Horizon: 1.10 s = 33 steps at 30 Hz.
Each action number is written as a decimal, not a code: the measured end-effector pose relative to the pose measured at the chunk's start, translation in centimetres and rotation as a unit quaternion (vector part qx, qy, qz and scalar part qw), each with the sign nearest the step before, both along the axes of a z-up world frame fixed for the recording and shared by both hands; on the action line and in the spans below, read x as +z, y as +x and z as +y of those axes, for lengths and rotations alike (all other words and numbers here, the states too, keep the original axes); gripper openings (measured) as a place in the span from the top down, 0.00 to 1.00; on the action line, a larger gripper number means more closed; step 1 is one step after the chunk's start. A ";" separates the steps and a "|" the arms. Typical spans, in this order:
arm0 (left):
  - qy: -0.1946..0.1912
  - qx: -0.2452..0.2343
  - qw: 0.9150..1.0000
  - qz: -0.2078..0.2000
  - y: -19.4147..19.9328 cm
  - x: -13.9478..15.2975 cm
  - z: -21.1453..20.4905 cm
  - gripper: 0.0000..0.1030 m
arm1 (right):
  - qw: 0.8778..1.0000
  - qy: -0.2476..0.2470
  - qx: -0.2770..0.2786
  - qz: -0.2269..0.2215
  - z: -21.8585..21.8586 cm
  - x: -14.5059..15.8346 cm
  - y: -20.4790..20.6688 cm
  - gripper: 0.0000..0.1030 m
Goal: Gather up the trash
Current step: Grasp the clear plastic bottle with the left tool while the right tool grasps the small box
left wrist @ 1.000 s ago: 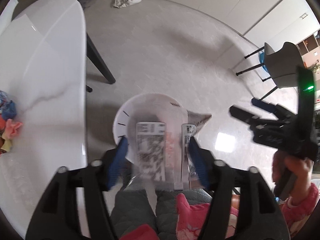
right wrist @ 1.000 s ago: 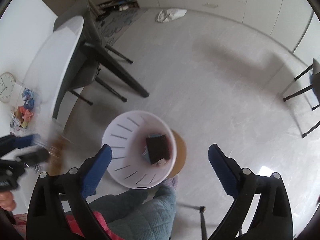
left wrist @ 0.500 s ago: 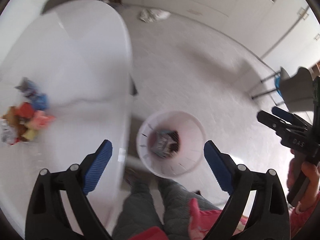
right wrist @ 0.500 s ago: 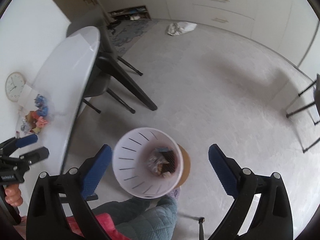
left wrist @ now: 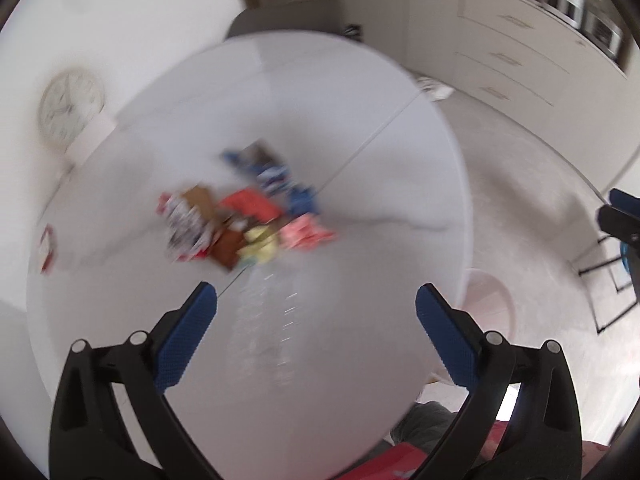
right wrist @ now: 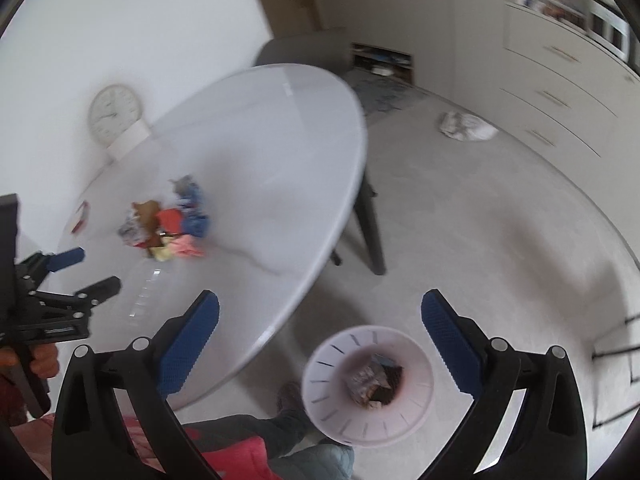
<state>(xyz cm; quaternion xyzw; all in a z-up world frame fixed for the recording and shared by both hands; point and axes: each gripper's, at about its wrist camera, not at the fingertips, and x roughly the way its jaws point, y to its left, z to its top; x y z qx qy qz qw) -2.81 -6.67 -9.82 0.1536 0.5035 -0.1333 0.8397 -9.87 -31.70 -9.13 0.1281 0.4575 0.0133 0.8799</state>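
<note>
A white oval table stands on pale floor, clock against white wall, cream cabinets behind.

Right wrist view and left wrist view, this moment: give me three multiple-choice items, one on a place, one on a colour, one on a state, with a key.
1. Where does the white bin stand?
A. on the table
B. on the floor beside the table
C. on a chair

2. What colour are the gripper pads?
A. blue
B. green
C. yellow

3. How is the left gripper?
A. shut on a wrapper
B. shut on nothing
C. open with nothing between its jaws

Key: 1 B, the right wrist view shows the bin on the floor past the edge of the table. 2 A, both views show blue pads. 3 C, its jaws stand wide over bare tabletop, short of the wrapper pile.
</note>
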 end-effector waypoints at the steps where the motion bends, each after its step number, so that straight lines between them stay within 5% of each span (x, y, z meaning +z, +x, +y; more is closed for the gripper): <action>1: -0.002 0.015 1.000 0.012 0.6 -0.8 1.2 0.07 | 1.000 0.001 0.013 -0.002 1.1 0.1 0.8 0.03; 14: 0.012 0.038 0.994 0.104 4.8 -10.2 4.7 0.09 | 0.996 -0.007 0.077 0.037 8.5 -0.8 4.9 0.03; 17: 0.005 0.034 0.992 0.118 5.2 -11.2 5.0 0.21 | 0.996 -0.006 0.074 0.049 9.2 -1.3 5.5 0.02; 19: -0.003 0.030 0.991 0.131 5.5 -11.8 5.2 0.39 | 0.996 -0.007 0.075 0.054 9.4 -1.6 5.9 0.03; 27: -0.030 0.040 0.990 0.130 5.7 -10.6 7.0 0.40 | 0.991 -0.007 0.117 0.059 12.3 -2.2 10.7 0.02; 33: -0.069 0.066 0.990 0.107 4.8 -7.2 10.6 0.40 | 0.986 -0.004 0.157 0.053 16.1 -3.3 19.4 0.03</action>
